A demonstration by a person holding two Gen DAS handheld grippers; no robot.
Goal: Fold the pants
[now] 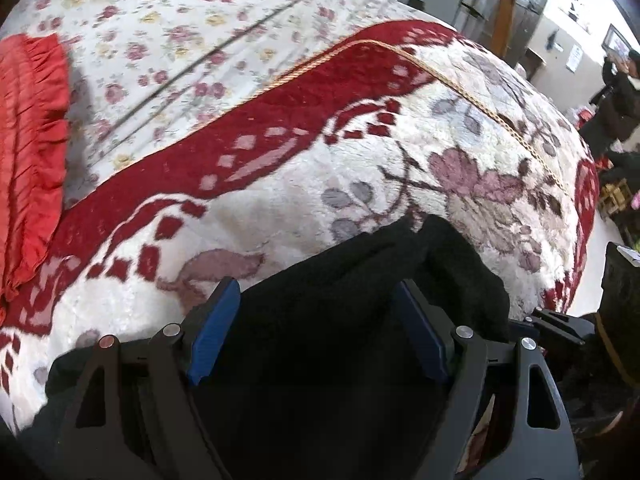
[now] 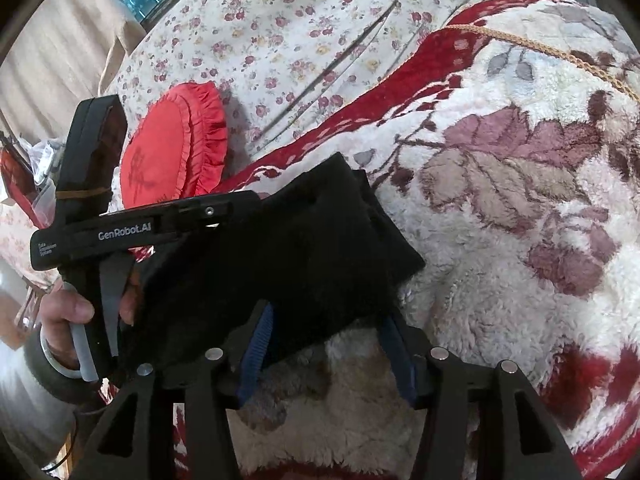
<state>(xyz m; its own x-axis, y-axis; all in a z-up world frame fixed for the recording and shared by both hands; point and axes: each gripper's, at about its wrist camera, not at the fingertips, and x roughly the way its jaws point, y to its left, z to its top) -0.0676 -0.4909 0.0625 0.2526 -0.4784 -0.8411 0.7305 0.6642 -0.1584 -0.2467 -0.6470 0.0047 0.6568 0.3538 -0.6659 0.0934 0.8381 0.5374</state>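
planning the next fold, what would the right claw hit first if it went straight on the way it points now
Most likely the black pants: their folded edge already lies between the right claw fingers. Past that is the fleece blanket, though depth is hard to judge.

Pants point(image 1: 360, 300) probably cut off below

This is a home bedroom. A bed point(image 1: 168, 40) under a flowered sheet fills the view. On it lie a plush red-and-white blanket point(image 1: 360, 152) and a red frilled cushion point(image 2: 176, 144). Beyond the bed, pictures point(image 1: 616, 42) hang on a wall.
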